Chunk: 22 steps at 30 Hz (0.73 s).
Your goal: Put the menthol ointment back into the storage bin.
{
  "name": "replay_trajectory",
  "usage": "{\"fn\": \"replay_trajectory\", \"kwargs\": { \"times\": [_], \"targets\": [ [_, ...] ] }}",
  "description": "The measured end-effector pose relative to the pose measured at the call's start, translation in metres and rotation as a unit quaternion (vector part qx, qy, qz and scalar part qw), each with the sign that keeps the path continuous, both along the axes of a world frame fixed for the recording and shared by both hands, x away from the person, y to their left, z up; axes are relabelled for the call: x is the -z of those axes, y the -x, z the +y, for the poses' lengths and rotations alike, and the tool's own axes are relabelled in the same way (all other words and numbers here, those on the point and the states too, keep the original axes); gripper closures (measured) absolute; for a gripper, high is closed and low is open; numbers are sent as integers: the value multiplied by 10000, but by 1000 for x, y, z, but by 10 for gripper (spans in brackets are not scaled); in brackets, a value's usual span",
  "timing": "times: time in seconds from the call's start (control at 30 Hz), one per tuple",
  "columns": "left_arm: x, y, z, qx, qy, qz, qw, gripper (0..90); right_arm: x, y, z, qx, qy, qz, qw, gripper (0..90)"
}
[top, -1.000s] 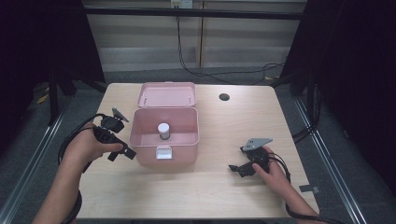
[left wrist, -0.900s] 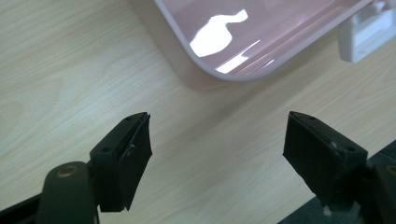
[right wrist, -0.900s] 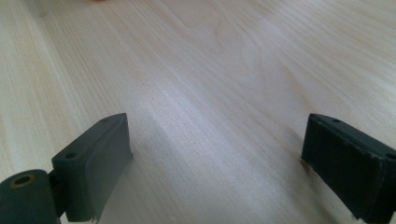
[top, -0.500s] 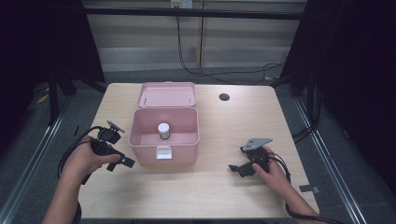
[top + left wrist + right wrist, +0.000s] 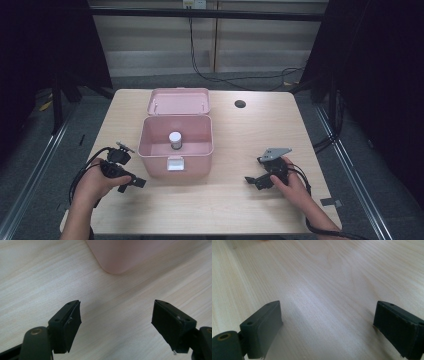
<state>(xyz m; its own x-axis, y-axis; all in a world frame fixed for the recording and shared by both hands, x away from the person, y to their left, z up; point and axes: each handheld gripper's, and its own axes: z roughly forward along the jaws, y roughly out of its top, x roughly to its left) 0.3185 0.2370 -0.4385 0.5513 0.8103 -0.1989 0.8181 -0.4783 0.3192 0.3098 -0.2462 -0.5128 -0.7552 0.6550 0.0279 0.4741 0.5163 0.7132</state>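
Left gripper [image 5: 131, 181]: jaws stand wide apart with nothing between them, only bare wood beneath, as the left gripper view [image 5: 116, 322] shows. It lies low over the surface near the front left corner, jaws pointing toward the box and just short of its front left corner; a rounded pink corner of the box [image 5: 122, 255] sits beyond the jaws in that view. The left hand [image 5: 95, 182] wraps the gripper body, with the cable looping off to the left.

Right gripper [image 5: 255, 181]: jaws likewise wide apart and empty, with plain wood grain between them in the right gripper view [image 5: 327, 327]. It rests low near the front right part of the surface, held by the right hand [image 5: 287, 182], well apart from the box; a grey three-cornered plate [image 5: 274, 152] sits on top.

Pink box [image 5: 175, 150]: stands open at the middle of the surface, lid [image 5: 179, 101] folded back toward the far edge. A small jar with a white cap [image 5: 175, 140] stands upright inside on the box floor, clear of the walls. A pale latch [image 5: 174, 163] hangs on the front wall.

A dark round hole [image 5: 240, 104] sits in the surface [image 5: 240, 210] near the far edge, right of the lid.
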Motion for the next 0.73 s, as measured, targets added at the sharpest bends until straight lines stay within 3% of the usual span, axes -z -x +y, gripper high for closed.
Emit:
{"fn": "replay_trajectory", "kwargs": {
  "times": [0.33, 0.43, 0.73],
  "targets": [
    [16, 7, -4, -5, 183, -143, 9997, 230, 0, 0, 0, 1, 0, 1, 10000, 75],
    [22, 9, -6, -30, 273, -104, 9996, 230, 0, 0, 0, 0, 0, 1, 10000, 75],
    [26, 10, -6, -30, 205, -127, 9997, 229, 0, 0, 0, 0, 1, -1, 10000, 75]
  ]
}}
